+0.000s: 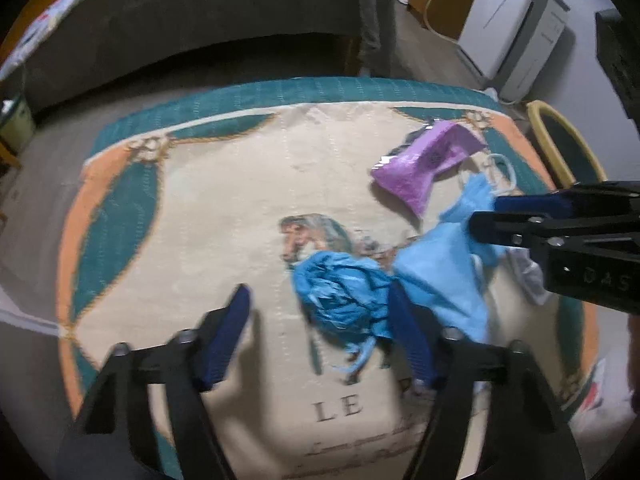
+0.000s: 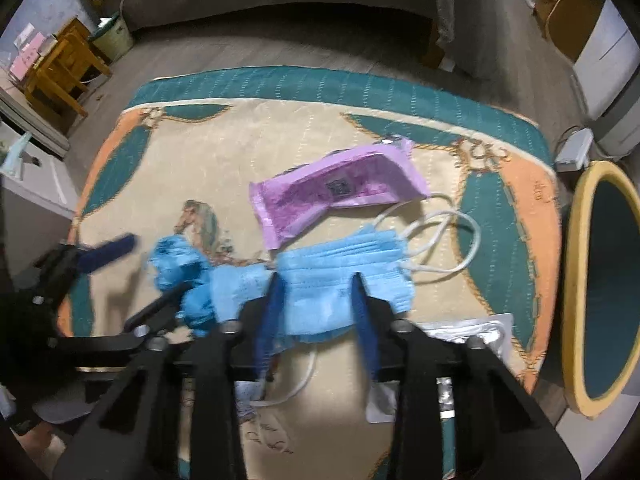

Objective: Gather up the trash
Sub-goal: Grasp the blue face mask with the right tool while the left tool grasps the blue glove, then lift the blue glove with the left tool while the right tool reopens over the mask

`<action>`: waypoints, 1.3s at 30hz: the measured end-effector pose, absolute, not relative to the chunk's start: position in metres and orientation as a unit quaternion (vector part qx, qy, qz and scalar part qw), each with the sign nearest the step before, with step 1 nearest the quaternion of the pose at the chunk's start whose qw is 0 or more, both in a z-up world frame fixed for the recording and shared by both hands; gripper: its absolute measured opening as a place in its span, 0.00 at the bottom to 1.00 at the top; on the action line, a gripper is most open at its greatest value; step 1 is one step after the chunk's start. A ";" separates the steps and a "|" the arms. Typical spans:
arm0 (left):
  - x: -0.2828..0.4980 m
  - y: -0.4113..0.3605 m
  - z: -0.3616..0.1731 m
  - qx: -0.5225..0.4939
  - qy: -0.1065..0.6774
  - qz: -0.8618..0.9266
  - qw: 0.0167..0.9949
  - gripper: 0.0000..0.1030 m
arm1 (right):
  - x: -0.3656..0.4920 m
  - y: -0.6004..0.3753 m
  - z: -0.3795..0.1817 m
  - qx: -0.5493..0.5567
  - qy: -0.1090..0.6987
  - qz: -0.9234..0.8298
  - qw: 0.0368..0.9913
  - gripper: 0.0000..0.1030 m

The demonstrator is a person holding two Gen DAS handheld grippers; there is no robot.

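Nearest the lens, the right gripper (image 2: 316, 300) straddles the soft, light blue face mask (image 2: 344, 276) on the rug (image 2: 224, 152), jaws part-open, while the wide-open left gripper (image 1: 320, 320) frames the crumpled blue glove (image 1: 340, 296); pinch bunched folds, since both will flop.

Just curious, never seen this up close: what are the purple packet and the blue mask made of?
Purple packet: likely thin plastic film, glossy and crinkled, with a printed code. Blue mask: seemingly soft non-woven fabric, matte, pleated, with white elastic-looking loops.
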State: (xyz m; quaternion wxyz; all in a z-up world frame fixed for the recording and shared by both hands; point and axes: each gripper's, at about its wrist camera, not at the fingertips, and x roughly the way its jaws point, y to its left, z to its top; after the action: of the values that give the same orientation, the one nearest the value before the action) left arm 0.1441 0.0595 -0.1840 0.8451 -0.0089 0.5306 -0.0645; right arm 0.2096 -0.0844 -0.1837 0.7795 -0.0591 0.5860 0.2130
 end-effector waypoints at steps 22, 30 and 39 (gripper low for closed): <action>0.137 0.049 -0.099 0.007 0.423 -0.067 0.904 0.35 | 0.213 -0.121 -0.100 0.004 0.513 0.195 0.836 0.02; 0.133 0.046 -0.070 -0.006 0.392 -0.074 0.917 0.35 | 0.210 -0.137 -0.059 0.036 0.479 0.202 0.853 0.01; 0.130 0.029 -0.052 0.000 0.375 -0.086 0.923 0.35 | 0.207 -0.159 -0.031 0.042 0.450 0.189 0.872 0.01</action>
State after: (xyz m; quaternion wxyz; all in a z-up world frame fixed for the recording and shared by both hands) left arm 0.1296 0.0286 -0.0518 0.9229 -0.0005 0.3754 -0.0858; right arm 0.2075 -0.1593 -0.0309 0.8719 0.0423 0.4499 0.1885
